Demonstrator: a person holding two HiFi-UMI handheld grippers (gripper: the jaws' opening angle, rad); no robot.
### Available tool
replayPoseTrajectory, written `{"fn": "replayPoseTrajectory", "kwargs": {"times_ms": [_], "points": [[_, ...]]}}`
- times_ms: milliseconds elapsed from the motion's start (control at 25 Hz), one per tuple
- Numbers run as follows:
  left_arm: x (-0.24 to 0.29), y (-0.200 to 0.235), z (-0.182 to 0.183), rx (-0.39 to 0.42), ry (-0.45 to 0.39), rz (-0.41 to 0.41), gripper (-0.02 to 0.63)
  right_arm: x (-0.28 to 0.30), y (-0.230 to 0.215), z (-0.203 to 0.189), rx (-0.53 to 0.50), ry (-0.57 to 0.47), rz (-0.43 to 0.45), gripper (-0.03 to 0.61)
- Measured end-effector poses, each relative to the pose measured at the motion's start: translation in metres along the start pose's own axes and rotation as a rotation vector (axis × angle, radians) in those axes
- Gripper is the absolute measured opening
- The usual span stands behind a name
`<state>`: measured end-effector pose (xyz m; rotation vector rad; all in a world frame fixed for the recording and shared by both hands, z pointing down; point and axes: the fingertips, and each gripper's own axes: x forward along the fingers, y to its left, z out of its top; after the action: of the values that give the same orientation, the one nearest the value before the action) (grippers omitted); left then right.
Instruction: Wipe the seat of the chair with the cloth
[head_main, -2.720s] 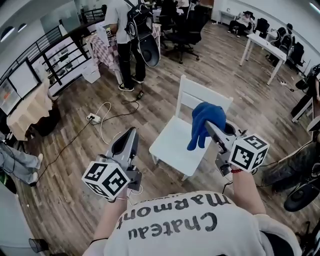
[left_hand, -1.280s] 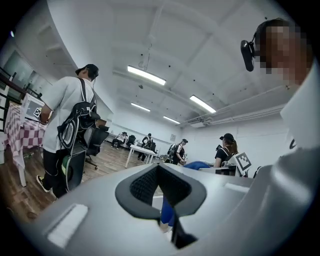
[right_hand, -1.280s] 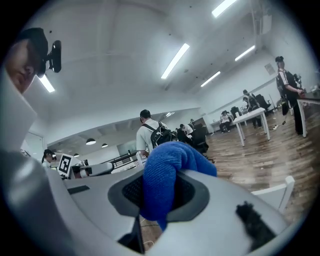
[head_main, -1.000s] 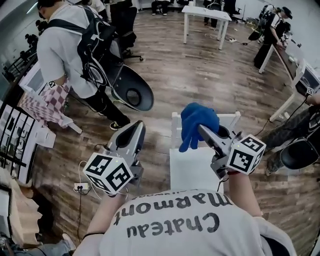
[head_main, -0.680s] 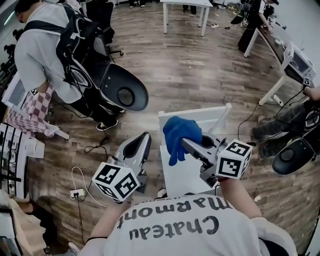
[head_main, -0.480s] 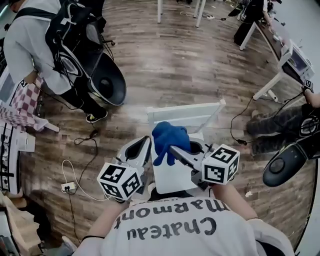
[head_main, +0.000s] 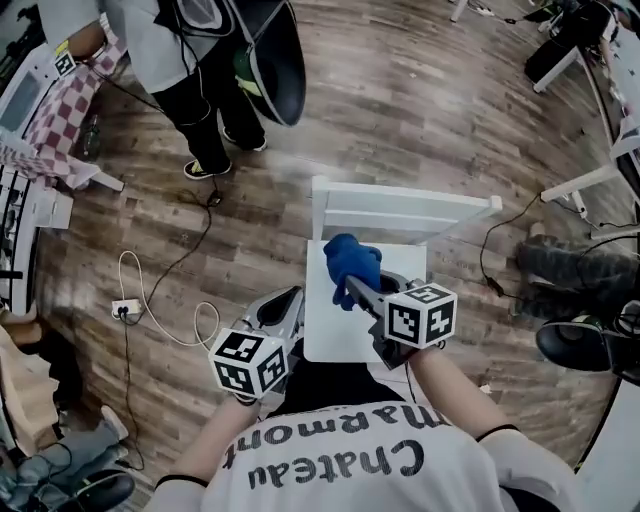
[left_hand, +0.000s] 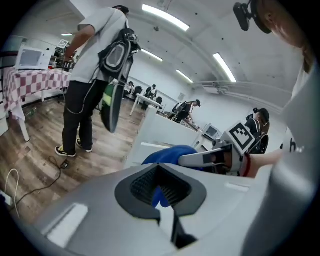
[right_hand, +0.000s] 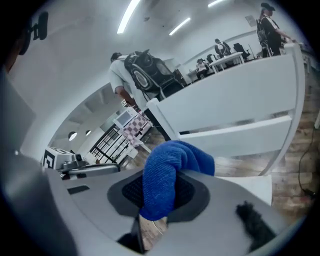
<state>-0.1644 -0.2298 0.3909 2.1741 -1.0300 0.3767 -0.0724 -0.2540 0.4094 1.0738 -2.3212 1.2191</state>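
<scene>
A white chair stands in front of me, its seat (head_main: 345, 330) below the slatted backrest (head_main: 400, 211). My right gripper (head_main: 352, 284) is shut on a blue cloth (head_main: 350, 261), which hangs bunched over the back part of the seat. In the right gripper view the cloth (right_hand: 170, 172) drapes over the jaws, with the backrest (right_hand: 235, 112) behind it. My left gripper (head_main: 291, 300) is shut and holds nothing, at the seat's left edge. The left gripper view shows the cloth (left_hand: 167, 153) and the right gripper (left_hand: 199, 159) ahead of it.
A person with a backpack (head_main: 190, 60) stands on the wooden floor beyond the chair to the left. A cable and power strip (head_main: 125, 306) lie at the left. A white table leg (head_main: 590, 182) and a black chair base (head_main: 572, 345) are at the right.
I have come up to the chair. Both grippers now sit over its seat, and the cloth has dropped from in front of the backrest to just above the seat. The right gripper stays shut on it.
</scene>
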Motion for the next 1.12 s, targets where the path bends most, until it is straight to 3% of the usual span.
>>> {"fn": "replayPoseTrajectory", "kwargs": {"times_ms": [160,320,440,600,680,800,960,1120], "points": [[0.001,0.016,-0.027,-0.031,-0.03,0.042,0.005,0.028,-0.022,-0.03,-0.025,0.081,-0.022,0.084],[0.013,0.039,-0.062,-0.094,-0.008,0.076,0.005,0.061,-0.045,-0.057,0.006,0.122,-0.033,0.084],[0.022,0.049,-0.083,-0.118,0.008,0.083,0.005,0.083,-0.061,-0.078,0.097,0.14,-0.027,0.084],[0.024,0.056,-0.102,-0.137,0.024,0.092,0.005,0.106,-0.077,-0.111,0.305,0.162,-0.009,0.084],[0.022,0.056,-0.107,-0.145,0.02,0.089,0.005,0.116,-0.084,-0.123,0.347,0.166,-0.014,0.084],[0.022,0.06,-0.115,-0.138,0.019,0.095,0.005,0.13,-0.101,-0.128,0.231,0.159,-0.085,0.083],[0.014,0.073,-0.127,-0.169,0.001,0.12,0.005,0.145,-0.122,-0.118,-0.107,0.14,-0.268,0.086],[0.007,0.078,-0.152,-0.198,0.001,0.121,0.005,0.165,-0.135,-0.137,-0.341,0.255,-0.387,0.091]]}}
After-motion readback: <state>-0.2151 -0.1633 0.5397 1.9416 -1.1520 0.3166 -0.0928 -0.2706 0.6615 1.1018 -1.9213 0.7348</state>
